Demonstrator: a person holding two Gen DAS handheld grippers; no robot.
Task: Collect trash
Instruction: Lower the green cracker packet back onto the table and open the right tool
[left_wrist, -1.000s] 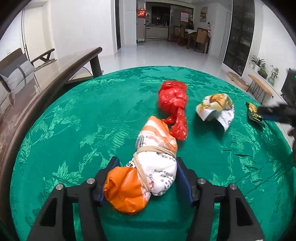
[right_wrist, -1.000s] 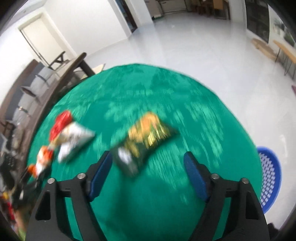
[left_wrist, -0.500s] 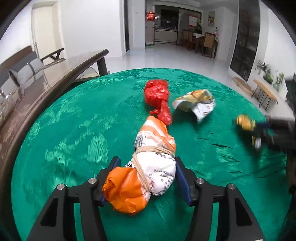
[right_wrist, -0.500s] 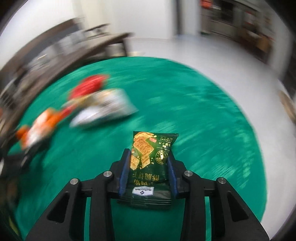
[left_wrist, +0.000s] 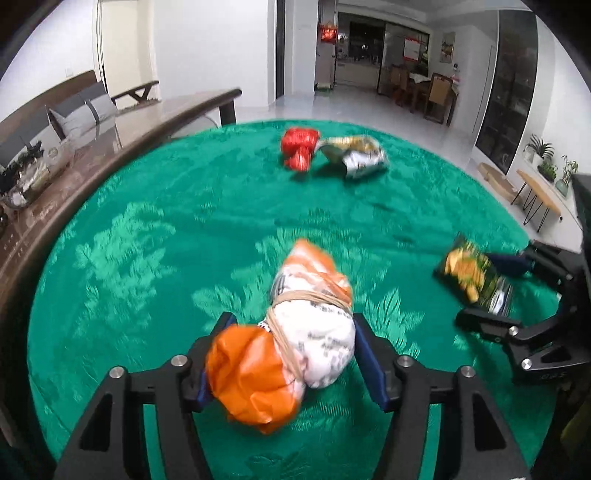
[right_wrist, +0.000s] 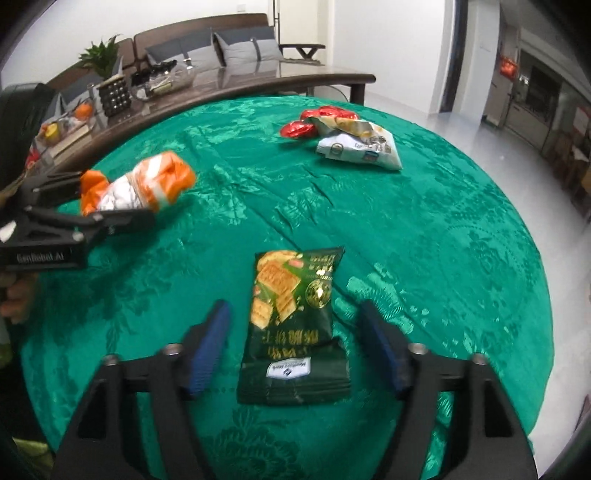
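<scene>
Two grippers work: left gripper (left_wrist: 291, 354) pinches the bundle (left_wrist: 295, 332), right gripper (right_wrist: 295, 347), jaws just spread, straddles the packet (right_wrist: 295, 325); next, reclamp it.

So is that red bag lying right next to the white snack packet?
Yes, the red bag touches the white snack packet at the far side of the green tablecloth.

A green patterned cloth (right_wrist: 424, 229) covers the round bench. Beyond its far edge runs a dark wooden side table (right_wrist: 258, 86), which carries a potted plant (right_wrist: 101, 59), a studded black pot (right_wrist: 115, 96) and fruit (right_wrist: 85, 109). Behind that table stands a sofa with grey cushions (right_wrist: 240, 48).
</scene>
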